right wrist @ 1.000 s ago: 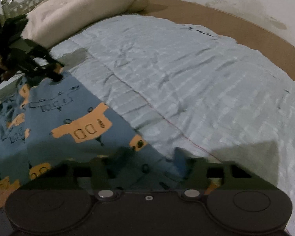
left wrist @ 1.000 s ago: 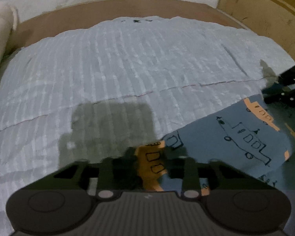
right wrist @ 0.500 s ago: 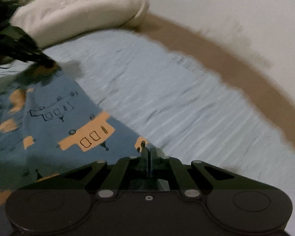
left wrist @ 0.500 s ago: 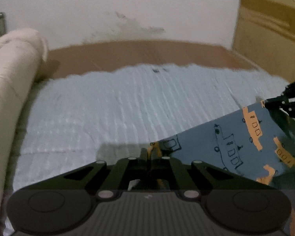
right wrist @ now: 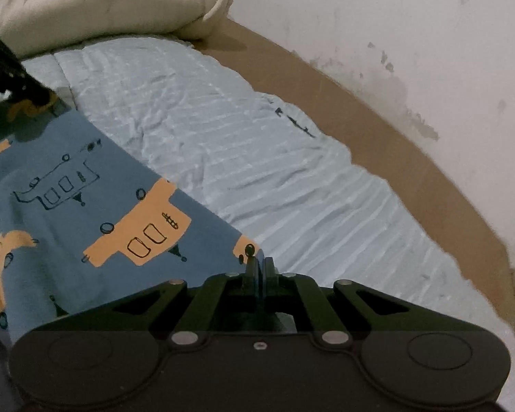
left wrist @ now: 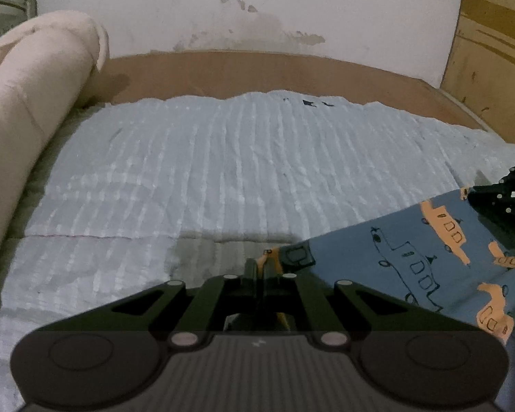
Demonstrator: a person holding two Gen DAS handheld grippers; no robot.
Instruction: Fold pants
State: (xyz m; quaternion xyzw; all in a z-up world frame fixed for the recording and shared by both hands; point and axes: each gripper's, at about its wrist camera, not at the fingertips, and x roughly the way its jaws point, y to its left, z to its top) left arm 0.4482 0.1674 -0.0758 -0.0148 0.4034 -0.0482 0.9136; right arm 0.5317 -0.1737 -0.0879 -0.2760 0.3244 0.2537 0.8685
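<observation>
One rolled cream blanket (left wrist: 34,103) lies along the left edge of the bed. One pale blue ribbed bedspread (left wrist: 223,178) covers the mattress, bordered by a brown bed frame (left wrist: 257,72) and a stained white wall (left wrist: 257,7).

Two grippers are in use. The left gripper (left wrist: 260,267) has its jaws pressed together on one corner of a single pair of pants (left wrist: 412,261), blue fabric printed with orange and outlined vehicles. The pants stretch rightward, raised above the bedspread, to the right gripper (right wrist: 260,266), whose jaws are likewise clamped on the opposite corner of the cloth.

The left wrist view alone shows a wooden panel (left wrist: 491,51) at far right and a metal rail (left wrist: 31,0) at far left. The right wrist view alone shows the pants (right wrist: 68,213) spreading wide, and the blanket (right wrist: 103,3) bunched.
</observation>
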